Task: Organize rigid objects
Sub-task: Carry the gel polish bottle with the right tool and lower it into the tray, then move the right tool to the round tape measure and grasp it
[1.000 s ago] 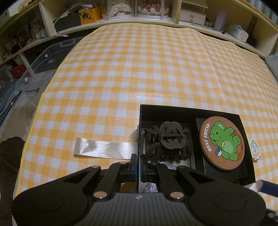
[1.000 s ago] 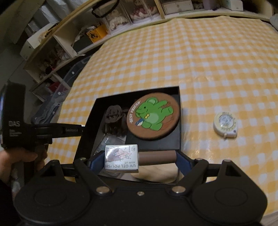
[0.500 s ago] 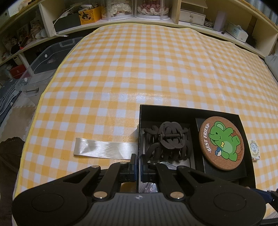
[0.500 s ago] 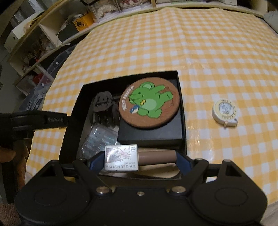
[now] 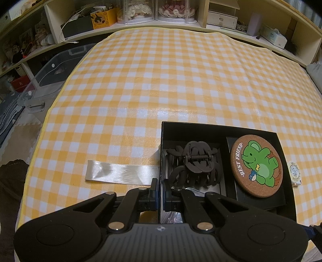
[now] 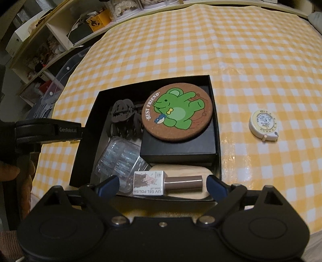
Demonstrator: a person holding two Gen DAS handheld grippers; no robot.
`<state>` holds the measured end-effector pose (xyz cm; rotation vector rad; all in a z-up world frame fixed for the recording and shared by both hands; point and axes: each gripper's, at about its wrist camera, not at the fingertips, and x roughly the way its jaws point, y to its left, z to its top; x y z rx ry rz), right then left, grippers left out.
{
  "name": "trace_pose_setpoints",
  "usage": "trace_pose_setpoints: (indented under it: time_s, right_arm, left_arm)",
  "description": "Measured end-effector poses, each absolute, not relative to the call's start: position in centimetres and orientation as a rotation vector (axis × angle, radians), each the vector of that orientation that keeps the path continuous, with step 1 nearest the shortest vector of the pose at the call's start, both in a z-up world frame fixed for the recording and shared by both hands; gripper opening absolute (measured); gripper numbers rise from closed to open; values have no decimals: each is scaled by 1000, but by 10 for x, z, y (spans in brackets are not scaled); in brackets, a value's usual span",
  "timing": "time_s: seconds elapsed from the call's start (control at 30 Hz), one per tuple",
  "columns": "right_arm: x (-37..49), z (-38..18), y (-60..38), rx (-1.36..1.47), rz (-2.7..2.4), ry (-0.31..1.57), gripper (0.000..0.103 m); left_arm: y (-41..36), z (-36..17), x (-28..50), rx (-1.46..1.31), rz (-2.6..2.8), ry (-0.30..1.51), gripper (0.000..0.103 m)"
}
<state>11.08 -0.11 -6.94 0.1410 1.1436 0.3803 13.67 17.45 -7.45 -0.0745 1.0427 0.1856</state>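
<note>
A black open box [image 6: 84,153] [image 5: 201,126] sits on the checked table. In it lie a dark hair claw [image 5: 193,161] [image 6: 122,119], a cork coaster with a green bear [image 5: 256,169] [image 6: 177,112] on a small black box [image 6: 181,145], a clear plastic case [image 6: 118,159] and a UV gel polish bottle [image 6: 167,182]. My left gripper [image 5: 160,194] is shut on the box's left wall. My right gripper [image 6: 163,184] is open, its blue fingertips [image 6: 109,184] a little apart from each end of the bottle, which lies in the box's near end.
A round white tape measure [image 6: 263,125] [image 5: 294,173] lies on the table right of the box. A pale ribbon strip [image 5: 120,171] lies left of it. Shelves with clutter [image 5: 161,12] run behind the table, and a clear bin [image 5: 46,80] stands off the left edge.
My right gripper has lowered the bottle into the box's near end and opened, letting it go. The left gripper has kept its hold on the box wall.
</note>
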Motion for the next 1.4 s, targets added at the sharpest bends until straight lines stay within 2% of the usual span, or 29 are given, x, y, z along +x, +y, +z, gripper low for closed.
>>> trace_pose_setpoints:
  time_s: [0.27,0.63,1.03,1.23,1.4]
  right_arm:
    - [107,-66,-1,118,397,1131,96]
    - [89,-15,-24,93,510,1041,103]
    - [108,34,-82,21,500,846,103]
    - [134,26,-118,58,399,737,103]
    - [152,-14,-135,-28,332,663,103]
  left_arm:
    - [175,-75,136,-76,185,1042,4]
    - [173,-73,137,-79,183,1042,4]
    - [173,-73,136,-78,182,1042,4]
    - [173,-73,137,-79,182,1042,4]
    - [173,-73,137,-79,182,1041,4]
